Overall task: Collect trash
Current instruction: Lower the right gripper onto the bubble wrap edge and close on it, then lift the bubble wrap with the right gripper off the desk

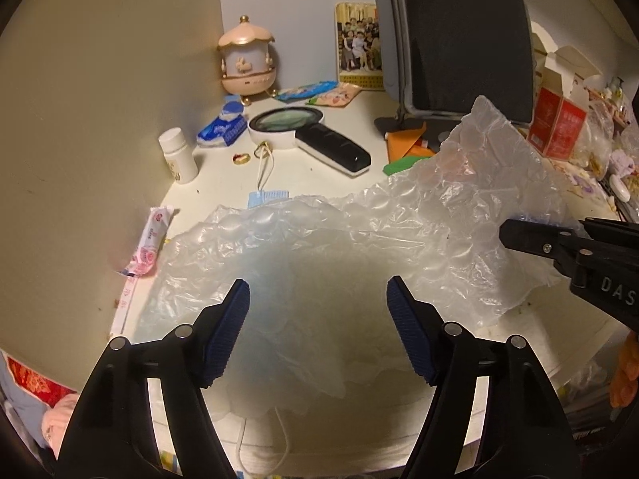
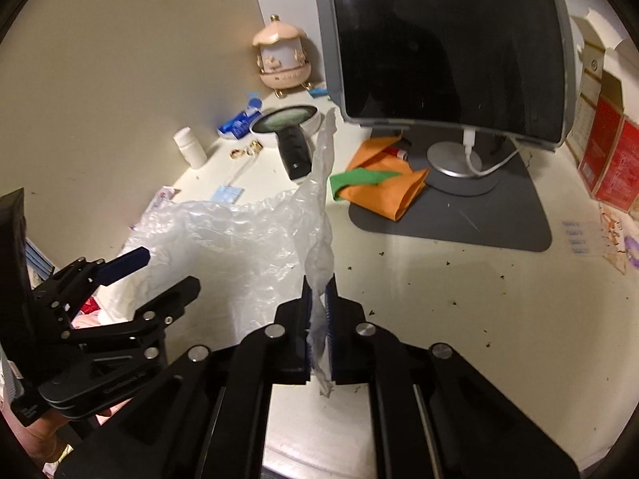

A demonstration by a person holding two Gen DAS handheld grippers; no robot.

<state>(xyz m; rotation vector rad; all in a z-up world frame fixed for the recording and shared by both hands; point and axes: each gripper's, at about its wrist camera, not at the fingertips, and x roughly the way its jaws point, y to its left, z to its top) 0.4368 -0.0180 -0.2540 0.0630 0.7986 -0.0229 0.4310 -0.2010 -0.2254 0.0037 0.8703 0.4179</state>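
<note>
at the far left a beige wall (image 1: 100, 119) closes the tabletop (image 2: 459, 299), with a pink-and-white snack wrapper (image 1: 149, 245) lying against it. next, the left claw (image 1: 317, 319) is seen with its blue pads (image 1: 227, 331) standing apart on either side of the clear crumpled bubble-wrap sheet (image 1: 359, 247); no firm pinch can be confirmed, since the film is only bracketed, not visibly pressed. the sheet is spread over the near tabletop and raised at its right end. there the right claw (image 2: 319, 319) is clamped narrowly on a twisted edge of the film. the step is best done by closing the left pads on a gathered fold before any pull, so the sheet is lifted evenly and bunched inward. a black-handled magnifying glass (image 1: 311, 131) and an orange-and-green paper piece (image 2: 379, 183) lie just behind, and a dark monitor (image 2: 447, 48) overhangs the right rear, so free room is judged to lie upward and toward the near edge.
</note>
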